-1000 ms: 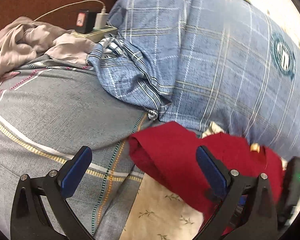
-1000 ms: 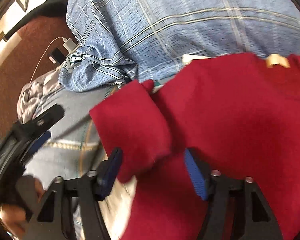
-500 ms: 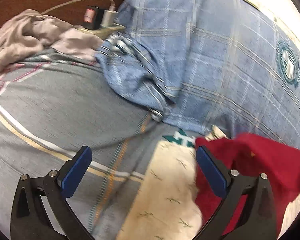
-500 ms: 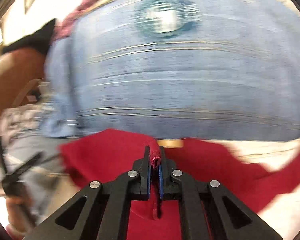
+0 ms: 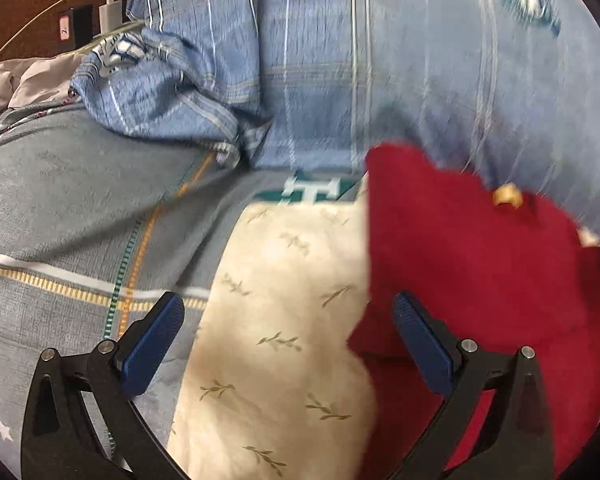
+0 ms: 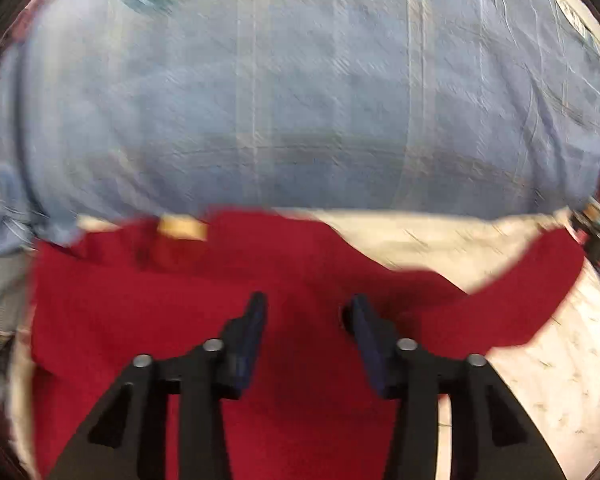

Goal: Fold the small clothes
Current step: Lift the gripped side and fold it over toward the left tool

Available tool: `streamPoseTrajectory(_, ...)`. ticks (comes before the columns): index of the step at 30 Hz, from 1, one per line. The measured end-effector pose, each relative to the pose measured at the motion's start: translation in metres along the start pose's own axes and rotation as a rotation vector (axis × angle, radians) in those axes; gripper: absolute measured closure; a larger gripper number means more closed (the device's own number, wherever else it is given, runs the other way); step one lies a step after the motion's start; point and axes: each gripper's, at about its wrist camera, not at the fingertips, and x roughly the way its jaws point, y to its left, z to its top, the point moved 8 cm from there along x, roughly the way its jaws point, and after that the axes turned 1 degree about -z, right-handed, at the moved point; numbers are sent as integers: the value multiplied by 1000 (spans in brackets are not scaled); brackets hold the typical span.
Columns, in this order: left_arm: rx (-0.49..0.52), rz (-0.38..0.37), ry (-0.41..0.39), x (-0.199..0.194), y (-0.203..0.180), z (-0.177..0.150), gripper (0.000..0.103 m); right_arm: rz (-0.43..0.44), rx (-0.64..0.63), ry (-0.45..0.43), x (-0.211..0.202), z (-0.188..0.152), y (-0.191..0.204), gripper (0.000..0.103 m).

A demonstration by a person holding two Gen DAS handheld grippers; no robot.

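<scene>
Bed with grey quilt (image 5: 60, 208), blue pillow (image 5: 380, 60) at head; red garment (image 6: 180, 320) on cream cloth (image 5: 284, 320) below pillow. Right tool (image 6: 306, 312) opening over garment, nothing pinched. Left tool (image 5: 284, 320) wide, empty. Sleeve fold apparently just released; next: right sleeve (image 6: 540, 292) needs gripping, folding inward.

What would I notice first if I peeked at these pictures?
The bright red garment pops out first, spread on a cream leafy cloth in front of a big blue checked pillow. The right gripper hangs just over the red cloth, its jaws opening with nothing pinched.
</scene>
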Motion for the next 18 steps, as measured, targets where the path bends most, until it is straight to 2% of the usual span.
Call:
streamPoseTrajectory(1, 8, 15, 14, 4, 1, -2, 0, 94, -39, -24, -8, 6, 28, 53)
streamPoseTrajectory(4, -7, 53, 34, 12, 10, -6, 0, 349, -160, -11, -13, 10, 111, 54)
streamPoseTrajectory(6, -26, 54, 43, 13, 17, -6, 0, 471, -235, -1, -7, 12, 164, 51)
streamPoseTrajectory(9, -64, 46, 38, 10, 28, -4, 0, 494, -348, 2, 23, 16, 229, 42)
streamPoseTrajectory(12, -80, 32, 16, 2, 33, 2, 0, 498, -425, 41, 53, 19, 262, 42)
streamPoseTrajectory(13, -81, 35, 2, -1, 36, 5, 0, 506, -470, 82, 67, 16, 274, 44)
streamPoseTrajectory(15, -85, 51, -17, -6, 42, 10, 0, 497, -553, 171, 82, 4, 287, 95)
streamPoseTrajectory(16, -96, 51, -21, -6, 46, 12, 0, 502, -567, 184, 84, 1, 290, 95)
streamPoseTrajectory(18, -129, 37, -28, -8, 51, 15, 0, 542, -590, 148, 77, -1, 294, 96)
